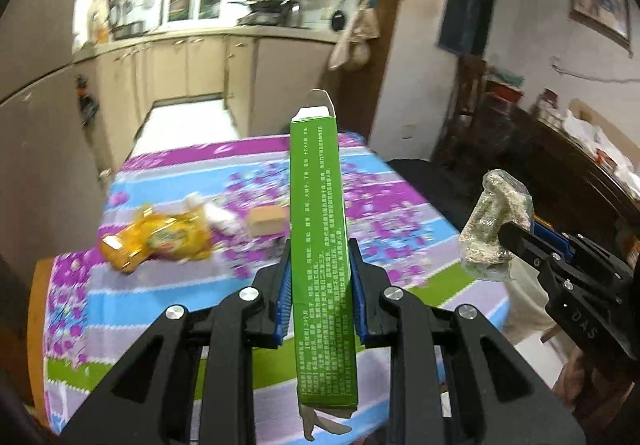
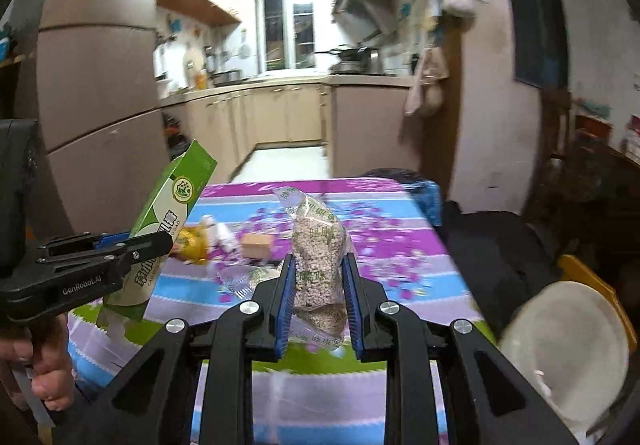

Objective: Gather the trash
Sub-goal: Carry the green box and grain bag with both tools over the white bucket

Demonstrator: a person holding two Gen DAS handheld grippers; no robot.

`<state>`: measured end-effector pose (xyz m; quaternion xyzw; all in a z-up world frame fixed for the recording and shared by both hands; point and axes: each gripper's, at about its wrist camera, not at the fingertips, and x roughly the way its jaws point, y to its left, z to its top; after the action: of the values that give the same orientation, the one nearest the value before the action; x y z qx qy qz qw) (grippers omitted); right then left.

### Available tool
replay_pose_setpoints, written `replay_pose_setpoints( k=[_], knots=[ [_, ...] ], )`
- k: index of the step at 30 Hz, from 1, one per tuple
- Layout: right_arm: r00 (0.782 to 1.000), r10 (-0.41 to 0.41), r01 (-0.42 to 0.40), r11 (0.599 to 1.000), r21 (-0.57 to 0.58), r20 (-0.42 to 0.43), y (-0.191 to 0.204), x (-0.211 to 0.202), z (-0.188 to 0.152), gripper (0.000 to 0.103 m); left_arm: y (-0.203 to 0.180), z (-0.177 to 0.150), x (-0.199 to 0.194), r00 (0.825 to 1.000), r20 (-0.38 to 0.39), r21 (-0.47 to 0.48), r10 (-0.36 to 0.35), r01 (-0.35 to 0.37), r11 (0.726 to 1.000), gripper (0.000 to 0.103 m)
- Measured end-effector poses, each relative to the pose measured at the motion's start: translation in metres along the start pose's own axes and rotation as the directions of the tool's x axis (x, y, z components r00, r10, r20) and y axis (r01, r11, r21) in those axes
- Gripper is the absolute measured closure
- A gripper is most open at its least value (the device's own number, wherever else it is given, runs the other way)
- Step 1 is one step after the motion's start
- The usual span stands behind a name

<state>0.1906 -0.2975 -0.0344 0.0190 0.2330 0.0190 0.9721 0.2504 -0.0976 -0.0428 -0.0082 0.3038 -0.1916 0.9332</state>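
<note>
My left tool clamps the green carton; my right tool grips the pellet bag, both lifted above the table. Next, I'd carry them to a bin, leaving the yellow wrapper for later.

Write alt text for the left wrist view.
The left gripper is shut on a long green carton, held upright above a table with a flowered cloth. To its right, the right gripper grips a clear bag of granules. A yellow wrapper and a small brown box lie on the table.
</note>
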Motion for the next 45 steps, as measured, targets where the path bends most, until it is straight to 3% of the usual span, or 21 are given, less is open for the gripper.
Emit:
replay_pose_setpoints(
  k=[10,15,23,33,37,45],
  knots=[
    [0.976,-0.205,0.2,0.977,0.071,0.069,-0.088,-0.074,0.005,0.079,-0.106,0.02,0.015,0.985,0.019,0.114,-0.174,0.171,0.979,0.08],
    [0.951,-0.304,0.295,0.948,0.12,0.065,-0.144,-0.109,0.0,0.079,-0.161,0.027,0.027,0.959,-0.006,0.151,-0.284,0.282,0.947,0.08],
    [0.915,-0.402,0.397,0.903,0.167,-0.002,-0.227,-0.146,-0.014,0.079,-0.241,0.041,0.046,0.919,-0.053,0.202,-0.392,0.394,0.897,0.08],
    [0.905,-0.387,0.418,0.885,0.206,-0.174,-0.317,-0.118,-0.016,0.079,-0.311,0.057,0.096,0.869,-0.221,0.182,-0.443,0.482,0.857,0.08],
    [0.904,-0.346,0.404,0.884,0.237,-0.249,-0.354,-0.094,-0.021,0.079,-0.326,0.058,0.124,0.857,-0.283,0.145,-0.43,0.482,0.864,0.08],
    [0.888,-0.309,0.401,0.883,0.245,-0.34,-0.385,-0.054,-0.038,0.079,-0.349,0.033,0.171,0.83,-0.404,0.129,-0.384,0.467,0.875,0.08]
  ],
)
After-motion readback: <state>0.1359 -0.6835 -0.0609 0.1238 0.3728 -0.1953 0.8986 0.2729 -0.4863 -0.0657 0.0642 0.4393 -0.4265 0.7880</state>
